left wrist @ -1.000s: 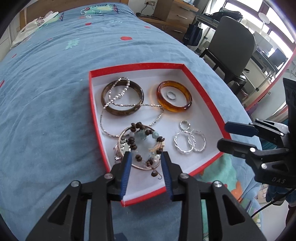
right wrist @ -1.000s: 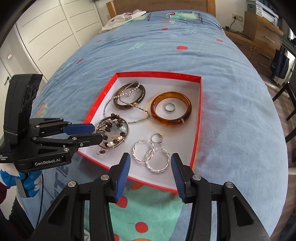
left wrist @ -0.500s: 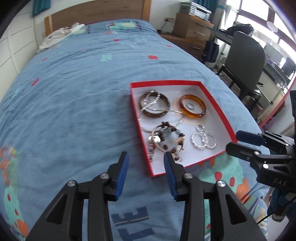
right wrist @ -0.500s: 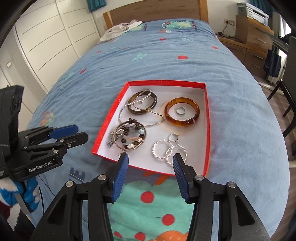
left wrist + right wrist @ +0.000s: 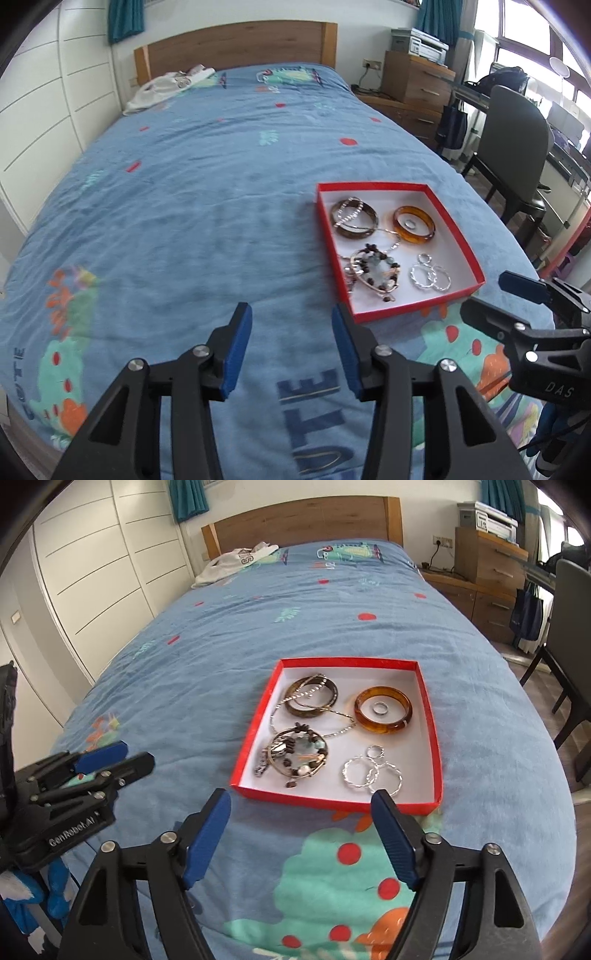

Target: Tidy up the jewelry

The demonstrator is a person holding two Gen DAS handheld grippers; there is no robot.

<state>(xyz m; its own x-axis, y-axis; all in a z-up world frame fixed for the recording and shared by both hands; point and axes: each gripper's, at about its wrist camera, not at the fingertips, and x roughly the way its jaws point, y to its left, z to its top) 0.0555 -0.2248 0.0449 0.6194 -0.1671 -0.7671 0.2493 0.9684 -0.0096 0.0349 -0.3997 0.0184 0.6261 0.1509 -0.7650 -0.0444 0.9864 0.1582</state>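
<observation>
A red box [image 5: 430, 738] with a white floor lies on the blue bedspread; it also shows in the left wrist view [image 5: 461, 243]. Inside lie a dark bangle [image 5: 312, 698] with a silver chain over it, an amber bangle [image 5: 383, 710] with a small ring [image 5: 379, 708] inside, a beaded bracelet pile [image 5: 298, 753] and silver hoops [image 5: 371, 775]. My left gripper [image 5: 291, 345] is open and empty, left of and nearer than the box. My right gripper [image 5: 301, 836] is open and empty, just in front of the box's near edge.
A wooden headboard [image 5: 303, 520] and white clothing [image 5: 236, 563] lie at the bed's far end. White wardrobe doors [image 5: 92, 572] stand left. A wooden dresser [image 5: 413, 85] and a dark chair [image 5: 517, 147] stand right of the bed.
Both grippers have pulled back from the box and up. The left one left the beaded bracelet in the box and shifted left. Both have opened wider.
</observation>
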